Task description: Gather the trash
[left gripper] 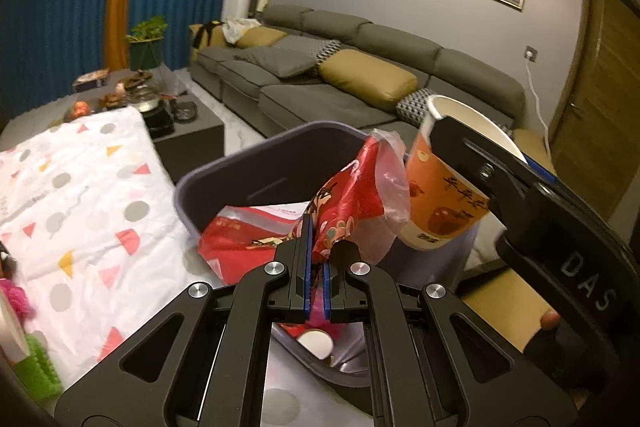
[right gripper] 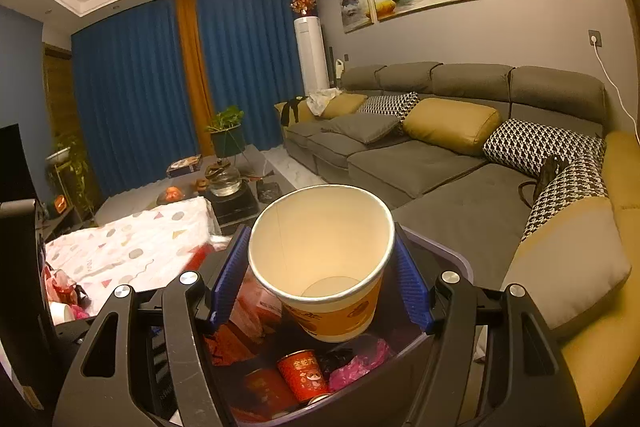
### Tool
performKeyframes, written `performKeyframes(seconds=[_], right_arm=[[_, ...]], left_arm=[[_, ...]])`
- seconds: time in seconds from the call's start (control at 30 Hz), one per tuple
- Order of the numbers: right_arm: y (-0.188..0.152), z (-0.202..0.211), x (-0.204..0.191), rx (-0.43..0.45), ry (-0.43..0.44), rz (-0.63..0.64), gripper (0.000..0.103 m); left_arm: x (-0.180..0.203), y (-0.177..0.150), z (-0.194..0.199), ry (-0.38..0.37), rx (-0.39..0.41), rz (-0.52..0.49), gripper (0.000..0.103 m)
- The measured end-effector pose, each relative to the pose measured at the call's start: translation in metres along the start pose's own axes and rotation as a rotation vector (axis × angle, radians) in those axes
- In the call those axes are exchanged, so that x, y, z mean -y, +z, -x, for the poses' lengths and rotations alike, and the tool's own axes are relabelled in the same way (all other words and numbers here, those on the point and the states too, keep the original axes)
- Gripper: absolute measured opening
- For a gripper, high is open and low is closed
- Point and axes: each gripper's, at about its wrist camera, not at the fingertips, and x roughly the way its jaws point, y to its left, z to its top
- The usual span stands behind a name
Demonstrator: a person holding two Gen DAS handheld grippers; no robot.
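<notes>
Nearby, sofa (right gripper: 440, 163) and patterned cloth (left gripper: 80, 187) flank bin (left gripper: 240, 171).

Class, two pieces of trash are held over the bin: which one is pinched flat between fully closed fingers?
The red wrapper in the left gripper. The paper cup is rigid, so the right gripper holds it with fingers spread wide.

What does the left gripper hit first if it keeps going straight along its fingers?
Probably the inside of the grey bin. The left gripper, shut on a red wrapper, points down over the bin's rim toward the red packaging lying in it. The paper cup sits right of that line. Depth is unclear.
</notes>
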Motion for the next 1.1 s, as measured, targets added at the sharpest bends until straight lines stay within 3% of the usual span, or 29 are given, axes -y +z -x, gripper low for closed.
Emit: performKeyframes(seconds=[0.07,0.13,0.2,0.37,0.5,0.63,0.8,1.1], right_arm=[[0.000,-0.001,0.000,0.000,-0.002,0.000,0.067],[0.000,-0.002,0.001,-0.003,-0.001,-0.003,0.067],[-0.001,-0.004,0.002,-0.007,-0.001,-0.009,0.068],[-0.003,-0.009,0.004,-0.012,-0.001,-0.020,0.069],[-0.003,-0.014,0.001,-0.016,0.000,-0.025,0.069],[-0.005,-0.017,0.000,-0.026,-0.004,-0.033,0.069],[-0.005,-0.014,0.003,-0.016,-0.021,-0.040,0.069],[0.000,-0.017,0.013,-0.011,-0.037,-0.032,0.069]], left_arm=[[0.002,-0.003,-0.001,0.001,-0.001,-0.017,0.010],[0.001,-0.004,-0.003,0.004,-0.015,-0.018,0.026],[-0.005,-0.006,-0.001,0.005,-0.010,0.000,0.062],[-0.023,-0.010,0.013,0.047,0.013,0.062,0.083],[-0.040,-0.012,0.026,0.078,0.030,0.115,0.091],[-0.045,-0.013,0.028,0.061,0.022,0.150,0.091],[-0.031,-0.015,0.019,0.029,0.018,0.094,0.091],[-0.019,-0.010,-0.003,-0.130,-0.025,0.092,0.090]])
